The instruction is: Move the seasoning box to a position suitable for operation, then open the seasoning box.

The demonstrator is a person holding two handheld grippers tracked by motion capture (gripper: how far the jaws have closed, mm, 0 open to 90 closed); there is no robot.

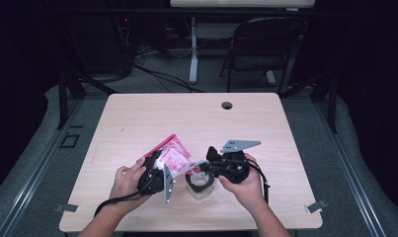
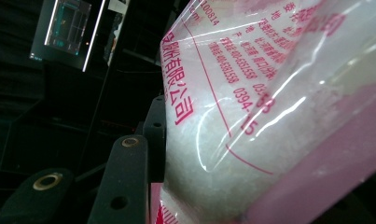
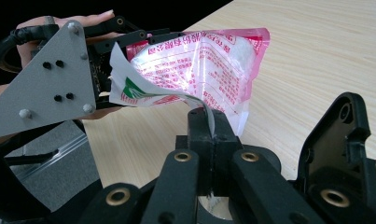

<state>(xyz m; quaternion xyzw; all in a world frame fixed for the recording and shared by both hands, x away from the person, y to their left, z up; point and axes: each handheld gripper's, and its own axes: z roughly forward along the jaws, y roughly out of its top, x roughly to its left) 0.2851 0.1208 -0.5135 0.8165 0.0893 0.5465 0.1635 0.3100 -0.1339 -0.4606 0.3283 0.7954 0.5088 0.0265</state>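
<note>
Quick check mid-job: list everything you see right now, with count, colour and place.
plastic bag: one, clear with pink edges and red print, white filling, held above the table between the grippers
paper slip: one, white with a green mark, runs from the bag to the right gripper's jaws
table: one, light wood, centre
folding chair: one, black, behind the table
left gripper: one, black, shut on the bag
right gripper: one, black, shut on the slip
</note>
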